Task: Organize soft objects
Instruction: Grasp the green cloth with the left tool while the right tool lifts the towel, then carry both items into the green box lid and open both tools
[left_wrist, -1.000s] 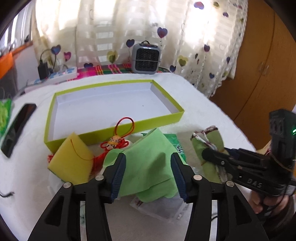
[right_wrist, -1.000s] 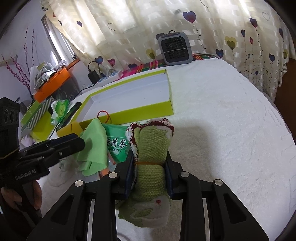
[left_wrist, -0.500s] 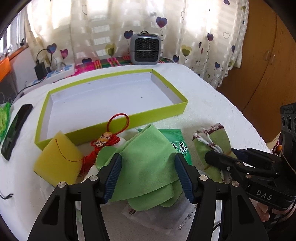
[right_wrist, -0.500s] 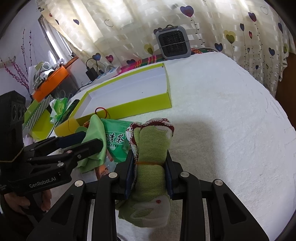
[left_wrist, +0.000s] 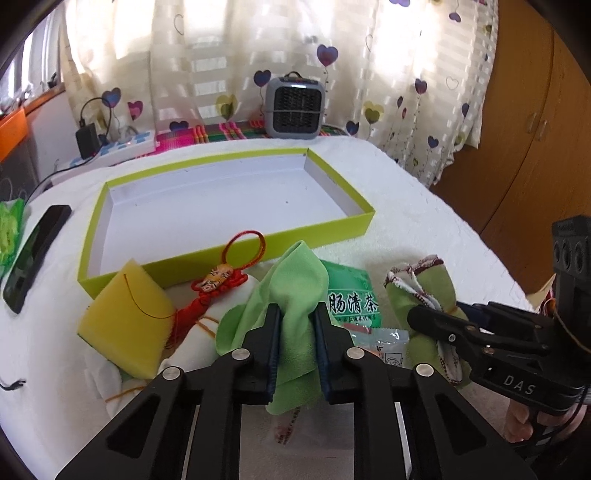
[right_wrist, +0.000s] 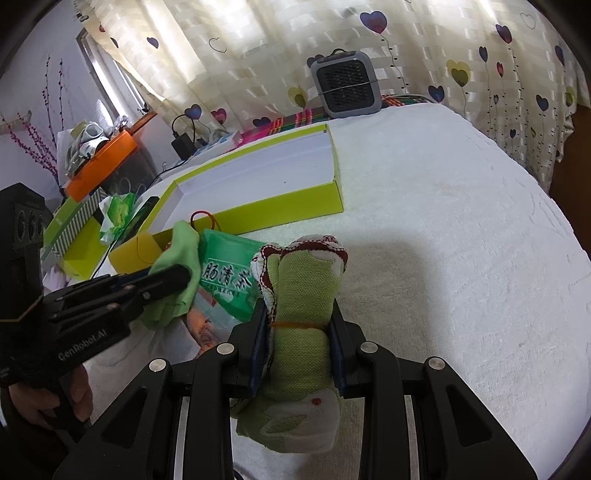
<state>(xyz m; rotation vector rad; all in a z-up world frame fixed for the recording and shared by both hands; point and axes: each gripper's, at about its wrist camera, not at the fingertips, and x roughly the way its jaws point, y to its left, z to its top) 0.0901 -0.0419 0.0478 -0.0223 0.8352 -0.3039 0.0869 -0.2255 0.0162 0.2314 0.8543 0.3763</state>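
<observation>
A: Start at the tongs. The left gripper (left_wrist: 297, 332) is pinching the soft light-green microfibre cloth (left_wrist: 295, 295) low in the centre of the left wrist view, and the right gripper (right_wrist: 299, 325) is pressed onto the rolled green sock bundle with red-stitched white trim (right_wrist: 306, 295), bottom centre of its own view.

B: So both are loaded. Where's the risk?

A: The cloth is gripped through a bunched fold — most of it hangs loose below and beside the jaws. I'd guess a trailing corner could drag over the green foil tea sachet with white characters (left_wrist: 351, 295) just beside it, or over the red knotted tassel charm with a cord loop (left_wrist: 218, 284), and pull them along.

B: And the sock?

A: A thin orange band ties it right at the pinch line. If the grip shifts off that waist, the bundle may tilt and slip.

B: The destination?

A: Probably the shallow lime-green cardboard box with a white inside (left_wrist: 343, 229), in the middle of the frame, nothing in it. Its low near wall could catch dangling fabric — the yellow foam sponge block (left_wrist: 125, 325) leans right against it.
</observation>
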